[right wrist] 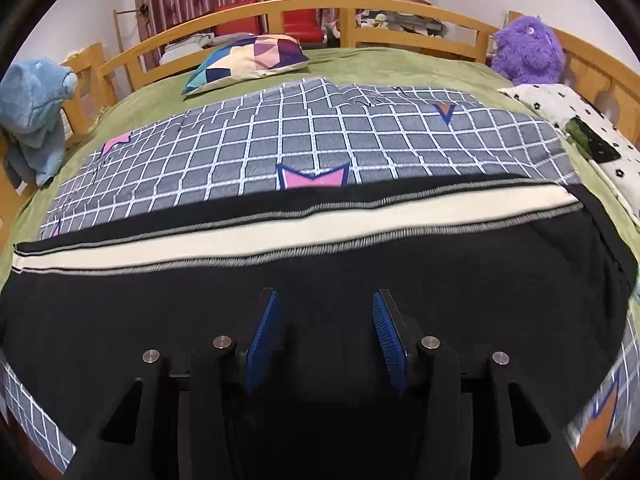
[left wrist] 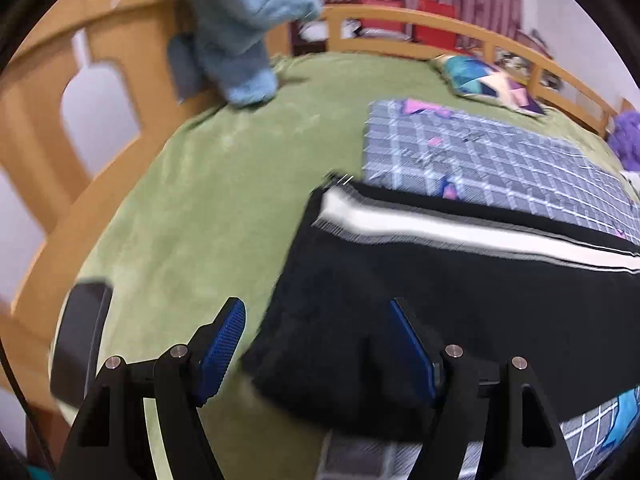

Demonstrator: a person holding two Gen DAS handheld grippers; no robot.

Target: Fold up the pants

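Black pants (right wrist: 320,268) with a white side stripe (right wrist: 280,238) lie flat across a grey checked blanket (right wrist: 304,140) on the bed. In the left wrist view the pants (left wrist: 460,292) show their left end, with the stripe (left wrist: 440,228) on the far side. My left gripper (left wrist: 316,312) is open, its jaws straddling the near left corner of the pants. My right gripper (right wrist: 324,304) is open and empty, just above the middle of the pants near their front edge.
A green bed cover (left wrist: 192,208) lies under everything. A wooden bed rail (right wrist: 312,4) runs around. A blue plush (left wrist: 244,20) sits at the left, a purple plush (right wrist: 528,48) at the right, and a patterned pillow (right wrist: 252,58) at the back. A dark phone (left wrist: 80,332) lies at the left.
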